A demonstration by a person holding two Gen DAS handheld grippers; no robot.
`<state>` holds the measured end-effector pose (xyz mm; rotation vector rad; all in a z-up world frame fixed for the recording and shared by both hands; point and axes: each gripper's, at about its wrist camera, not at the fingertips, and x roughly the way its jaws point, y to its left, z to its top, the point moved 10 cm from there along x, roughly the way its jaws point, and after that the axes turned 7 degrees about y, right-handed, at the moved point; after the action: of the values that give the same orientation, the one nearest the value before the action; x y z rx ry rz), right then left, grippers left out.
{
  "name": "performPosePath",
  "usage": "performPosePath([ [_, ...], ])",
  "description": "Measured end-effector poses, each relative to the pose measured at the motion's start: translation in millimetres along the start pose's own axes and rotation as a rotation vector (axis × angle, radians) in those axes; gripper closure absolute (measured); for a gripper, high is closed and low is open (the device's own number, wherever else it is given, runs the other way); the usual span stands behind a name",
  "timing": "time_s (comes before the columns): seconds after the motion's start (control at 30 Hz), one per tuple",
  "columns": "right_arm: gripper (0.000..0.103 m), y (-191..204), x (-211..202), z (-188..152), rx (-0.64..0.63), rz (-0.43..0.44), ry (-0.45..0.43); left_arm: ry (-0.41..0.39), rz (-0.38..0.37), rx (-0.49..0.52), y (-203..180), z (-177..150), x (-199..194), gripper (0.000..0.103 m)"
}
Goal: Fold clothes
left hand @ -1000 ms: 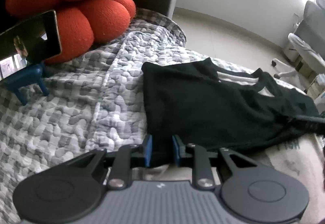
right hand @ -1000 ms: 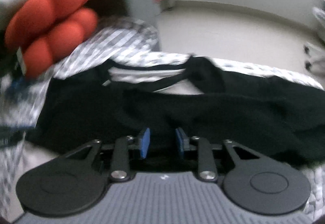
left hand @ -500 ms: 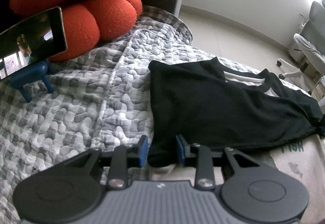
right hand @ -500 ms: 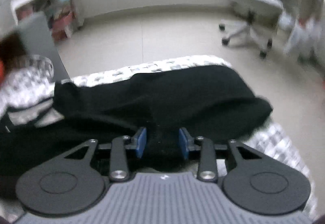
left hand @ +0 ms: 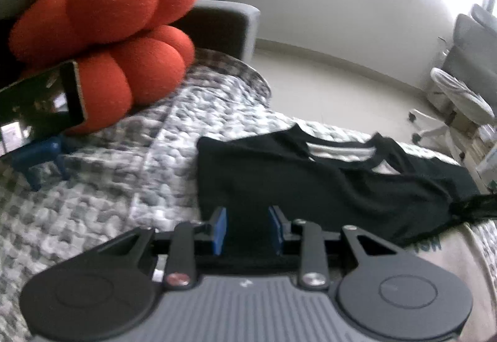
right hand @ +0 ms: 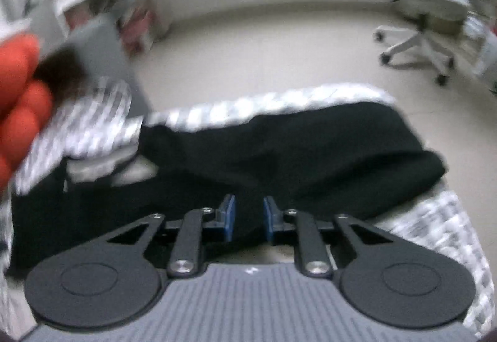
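your left gripper (left hand: 247, 230) sat at the near hem of the black shirt (left hand: 310, 186), blue pads w/ a wider gap than a sec ago; dark cloth ran between them, but whether the pads pressed on it or just straddled it i couldn't tell. a sec earlier that gap was narrower w/ a thin bit of hem in it. the shirt lay spread on the grey-white quilt (left hand: 108, 186), collar w/ white stripes toward the far edge, about where it was before, though this view had tipped up a bit and showed more of the wall. the red cushion (left hand: 102, 41) and the phone on its blue stand (left hand: 40, 106) were left of the shirt, well apart from it, same as before. your right gripper (right hand: 247, 219) had swung: a sec ago it looked at the collar and the cushion, and by this frame it looked over the shirt's (right hand: 295, 162) right end, w/ the office chair (right hand: 425, 19) beyond on the floor. its jaws were closing, narrower than half a sec ago, black fabric between the pads (right hand: 229, 218); too blurred to say if they clamped it. some cloth trailed off the shirt's right end in the left view.
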<state>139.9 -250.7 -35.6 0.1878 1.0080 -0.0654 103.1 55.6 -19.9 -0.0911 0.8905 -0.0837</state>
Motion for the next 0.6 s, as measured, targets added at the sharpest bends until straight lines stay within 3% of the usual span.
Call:
performPosePath([
  [0.17, 0.082, 1.4, -6.3, 0.7, -0.024, -0.06, -0.024, 0.074, 0.027, -0.004, 3.8, -11.9, 13.6, 0.072],
  [0.27, 0.075, -13.6, -20.1, 8.7, 0.066, -0.067, -0.077, 0.07, 0.021, -0.022, 8.1, -10.6, 9.6, 0.072],
  [0.47, 0.074, -51.5, -27.6, 12.6, 0.238, -0.057, -0.11, 0.071, 0.042, -0.049, 15.0, -8.7, 7.8, 0.072],
  [0.6, 0.073, -35.8, -18.0, 7.8, 0.176, -0.025, -0.063, 0.067, 0.04, -0.051, 11.3, -7.5, 7.0, 0.072],
])
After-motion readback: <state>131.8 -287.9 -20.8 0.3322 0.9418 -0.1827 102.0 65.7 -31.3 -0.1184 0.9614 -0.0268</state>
